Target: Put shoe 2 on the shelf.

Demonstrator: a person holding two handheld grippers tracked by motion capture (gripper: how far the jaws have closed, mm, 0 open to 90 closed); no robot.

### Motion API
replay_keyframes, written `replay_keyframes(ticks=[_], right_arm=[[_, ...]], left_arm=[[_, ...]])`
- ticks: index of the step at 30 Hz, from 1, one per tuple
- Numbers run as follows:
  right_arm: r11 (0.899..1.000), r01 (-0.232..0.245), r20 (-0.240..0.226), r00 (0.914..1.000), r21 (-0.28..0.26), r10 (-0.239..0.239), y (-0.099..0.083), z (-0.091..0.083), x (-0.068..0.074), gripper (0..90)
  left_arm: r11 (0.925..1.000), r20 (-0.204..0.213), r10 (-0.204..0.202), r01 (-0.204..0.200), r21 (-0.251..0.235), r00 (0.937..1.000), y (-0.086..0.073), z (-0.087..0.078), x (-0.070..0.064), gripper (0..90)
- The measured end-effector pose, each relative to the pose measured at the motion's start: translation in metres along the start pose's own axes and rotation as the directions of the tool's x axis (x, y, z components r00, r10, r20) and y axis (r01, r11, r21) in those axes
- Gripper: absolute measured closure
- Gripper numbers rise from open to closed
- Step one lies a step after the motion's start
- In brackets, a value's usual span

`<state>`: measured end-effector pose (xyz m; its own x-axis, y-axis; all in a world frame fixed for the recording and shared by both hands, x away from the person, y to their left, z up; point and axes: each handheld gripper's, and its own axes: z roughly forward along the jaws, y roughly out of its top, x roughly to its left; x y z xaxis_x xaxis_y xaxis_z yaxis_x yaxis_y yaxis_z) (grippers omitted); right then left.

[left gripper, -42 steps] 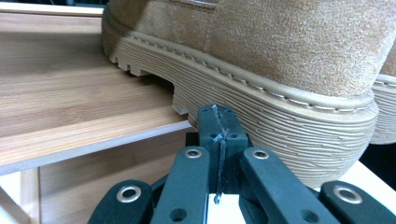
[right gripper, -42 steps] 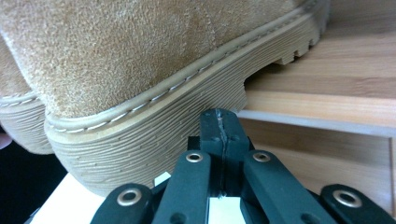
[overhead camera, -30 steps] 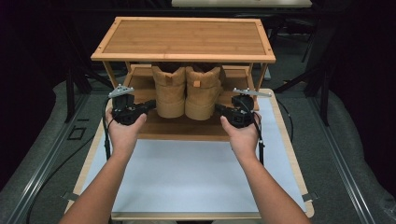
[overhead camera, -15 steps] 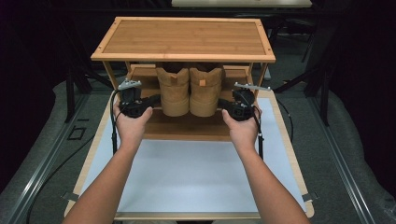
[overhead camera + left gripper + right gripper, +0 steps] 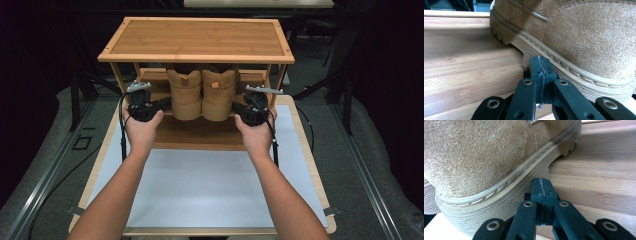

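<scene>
Pushing two tan boots deeper onto the lower shelf [image 5: 200,135] of a wooden rack [image 5: 197,37] standing at the far end of the table [image 5: 210,185]; left boot [image 5: 186,95] and right boot [image 5: 218,95] now sitting side by side, touching, toes toward the person, heels tucked under the rack's top board; sitting farther back than a second ago, when more of each boot was showing in front of the top board's edge.

Pressing the left gripper [image 5: 162,104] against the outer side of the left boot, low by the sole; fingers [image 5: 541,72] fully closed together, holding nothing, tips touching the ribbed sole edge just beside the gap in front of the heel; resting just above the shelf boards.

Pressing the right gripper [image 5: 239,109] likewise against the outer side of the right boot; fingers [image 5: 541,192] shut tight on each other, empty, tips meeting the sole under the stitched rim.

Having travelled forward with the boots: both hands lying farther up the table than in the earlier frames, left hand [image 5: 142,127] and right hand [image 5: 257,132] now reaching over the front edge of the lower shelf; boots squeezed between the two grippers as before.
</scene>
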<state>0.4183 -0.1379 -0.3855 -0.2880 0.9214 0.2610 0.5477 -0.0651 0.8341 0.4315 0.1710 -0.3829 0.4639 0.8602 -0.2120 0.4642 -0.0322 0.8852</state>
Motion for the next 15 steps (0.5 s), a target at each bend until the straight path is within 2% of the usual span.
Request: replay_keyframes(ticks=[2,3,5,6,7,8,9,10,15], right_arm=[[1.0,0.013,-0.002,0.9999,0.007,-0.013,-0.0003,-0.0002,0.0008,90.0],[1.0,0.022,0.016,0.9996,-0.002,-0.022,-0.0009,0.0005,0.0021,90.0],[0.999,0.04,0.019,0.999,-0.001,-0.04,-0.0013,0.0007,0.0032,90.0],[0.999,0.039,0.038,0.9985,-0.019,-0.038,-0.002,0.0021,0.004,90.0],[0.999,0.045,-0.001,0.999,0.017,-0.045,-0.001,0.0,0.0024,90.0],[0.999,0.043,-0.003,0.9991,0.016,-0.043,-0.001,0.0001,0.0022,90.0],[0.999,0.039,0.023,0.999,-0.007,-0.039,-0.0015,0.0018,0.003,90.0],[0.999,0.047,-0.006,0.9989,0.014,-0.047,-0.0007,0.0004,0.0014,90.0],[0.998,0.059,0.008,0.9982,0.015,-0.059,-0.0007,0.0019,0.002,90.0]], left_arm=[[1.0,0.0,0.0,0.0,0.002,1.0,-0.0001,0.0001,0.0006,90.0],[1.0,-0.002,0.002,-0.002,0.003,1.0,-0.0002,0.0003,0.0006,90.0],[1.0,-0.004,-0.001,0.001,0.001,1.0,0.0,0.0008,0.0013,90.0],[1.0,-0.005,0.0,0.0,0.001,1.0,0.0,0.001,0.0016,90.0],[1.0,-0.007,0.002,-0.002,0.001,1.0,0.0,0.0012,0.0016,90.0],[1.0,-0.006,0.001,-0.001,0.001,1.0,0.0,0.0014,0.002,90.0],[1.0,-0.001,-0.001,0.001,0.0,1.0,0.0,0.0016,0.0025,90.0],[1.0,0.001,-0.002,0.002,0.002,1.0,0.0,0.0016,0.0029,90.0],[1.0,-0.001,0.001,-0.001,-0.002,1.0,-0.002,0.0018,0.0023,90.0]])
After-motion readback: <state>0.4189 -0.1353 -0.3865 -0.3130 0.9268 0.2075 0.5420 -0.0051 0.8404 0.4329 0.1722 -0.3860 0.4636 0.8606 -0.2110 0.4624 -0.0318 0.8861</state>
